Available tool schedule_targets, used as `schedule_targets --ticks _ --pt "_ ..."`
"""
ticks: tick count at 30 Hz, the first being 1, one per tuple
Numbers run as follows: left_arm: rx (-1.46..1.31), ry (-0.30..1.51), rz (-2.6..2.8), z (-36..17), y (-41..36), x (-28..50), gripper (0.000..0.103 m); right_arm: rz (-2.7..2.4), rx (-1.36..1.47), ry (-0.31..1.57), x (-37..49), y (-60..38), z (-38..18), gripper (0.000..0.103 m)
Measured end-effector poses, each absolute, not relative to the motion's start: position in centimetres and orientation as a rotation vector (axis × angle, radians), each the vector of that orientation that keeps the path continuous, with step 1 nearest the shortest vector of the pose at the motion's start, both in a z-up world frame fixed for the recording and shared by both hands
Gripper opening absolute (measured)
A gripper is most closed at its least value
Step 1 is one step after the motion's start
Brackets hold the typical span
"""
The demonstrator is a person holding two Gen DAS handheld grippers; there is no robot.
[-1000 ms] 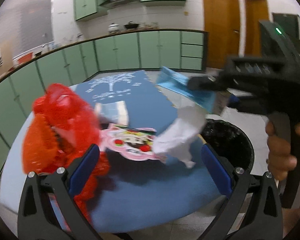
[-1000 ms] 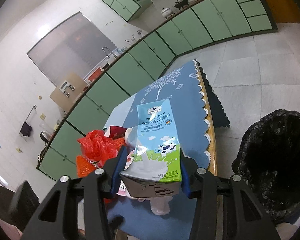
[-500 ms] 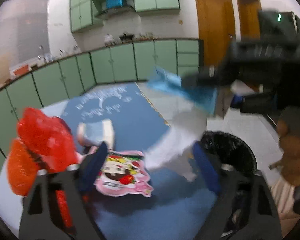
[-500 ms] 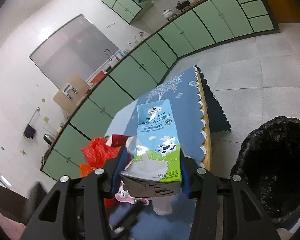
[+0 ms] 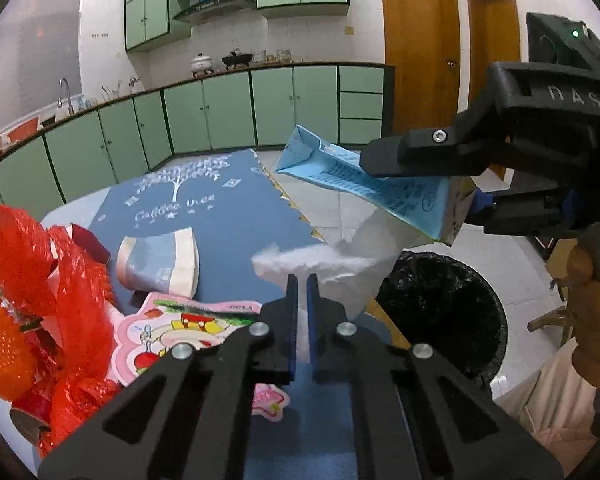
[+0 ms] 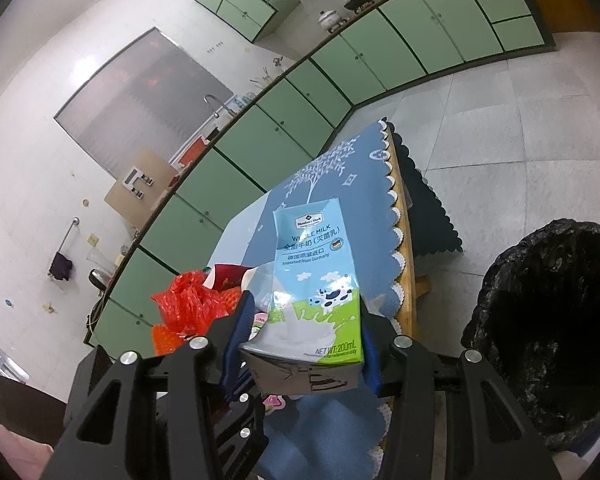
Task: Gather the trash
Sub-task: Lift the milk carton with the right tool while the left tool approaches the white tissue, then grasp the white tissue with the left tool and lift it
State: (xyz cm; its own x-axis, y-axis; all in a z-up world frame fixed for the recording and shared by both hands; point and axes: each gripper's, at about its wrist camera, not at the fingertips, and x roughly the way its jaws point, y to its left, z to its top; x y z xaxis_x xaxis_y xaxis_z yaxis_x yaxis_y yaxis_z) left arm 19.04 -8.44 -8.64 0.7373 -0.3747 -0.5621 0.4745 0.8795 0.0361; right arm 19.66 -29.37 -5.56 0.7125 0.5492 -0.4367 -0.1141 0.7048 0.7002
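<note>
the left tongs [image 5: 302,284] are pinched nearly together on a crumpled white tissue [image 5: 332,260], which bulges out past the blue pads, held up above the near right part of the tabletop [image 5: 228,220], beside the black-lined trash bin [image 5: 440,312]. the right tongs [image 6: 300,344] clamp a blue whole-milk carton [image 6: 316,280] across its lower end, one pad on each narrow side. in the right wrist view the carton's long axis runs straight out along the fingers, base toward the camera and folded top pointing away over the blue tablecloth. in the left wrist view the same carton [image 5: 364,184] lies tilted, its top toward the left and slightly up, its base lower on the right, hanging in the air above the tissue and the bin's near rim. the right hand [image 5: 592,304] wraps the handle of its tongs at the frame's right edge. on the tabletop lie a red mesh bag [image 5: 40,280], a pink snack wrapper [image 5: 172,332] and a grey-and-cream pouch [image 5: 160,260]. the bin stands on the tiled floor [image 6: 500,128] just beside the tabletop's scalloped edge.
</note>
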Motion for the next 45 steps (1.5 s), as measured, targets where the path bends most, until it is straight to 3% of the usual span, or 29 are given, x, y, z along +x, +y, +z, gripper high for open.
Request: schedule_targets --ticks 1,2,4,13,16,20,29,30,32,33,45 --pt "0.165 0.586 -0.463 -8.6 -8.0 19.1 0.023 0.405 0.702 0.689 19.7 -29.3 -5.6 0.047" --pt "0.15 0.586 -0.441 -8.3 -7.3 18.9 0.049 0.412 0.708 0.694 19.9 -29.2 -5.8 0.047" --pt "0.14 0.551 -0.388 -7.7 -5.9 18.6 0.065 0.444 0.725 0.703 20.7 -28.6 -6.2 0.047" --pt "0.116 0.548 -0.247 -6.1 -1.3 18.5 0.066 0.525 0.639 0.742 27.3 -23.3 -5.9 0.05" --pt "0.112 0.563 -0.232 -6.0 -1.2 19.0 0.066 0.421 0.478 0.779 28.7 -21.4 -6.4 0.075" --pt "0.117 0.555 -0.225 -5.8 -0.9 19.5 0.067 0.4 0.37 0.775 29.2 -20.7 -6.4 0.084" --pt "0.107 0.572 -0.23 -6.3 -0.8 20.2 0.067 0.438 0.171 0.907 33.1 -19.2 -7.5 0.086" --pt "0.106 0.574 -0.231 -6.2 -0.8 20.4 0.067 0.443 0.161 0.923 33.5 -19.0 -7.7 0.084" --pt "0.104 0.578 -0.231 -6.2 -0.8 20.7 0.067 0.44 0.158 0.953 33.8 -19.0 -8.4 0.07" --pt "0.104 0.578 -0.23 -6.4 -0.8 20.7 0.067 0.44 0.165 0.964 33.9 -19.0 -8.7 0.051" --pt "0.128 0.572 -0.229 -6.9 -2.8 21.5 0.069 0.414 0.267 0.877 31.6 -21.5 -6.3 0.046"
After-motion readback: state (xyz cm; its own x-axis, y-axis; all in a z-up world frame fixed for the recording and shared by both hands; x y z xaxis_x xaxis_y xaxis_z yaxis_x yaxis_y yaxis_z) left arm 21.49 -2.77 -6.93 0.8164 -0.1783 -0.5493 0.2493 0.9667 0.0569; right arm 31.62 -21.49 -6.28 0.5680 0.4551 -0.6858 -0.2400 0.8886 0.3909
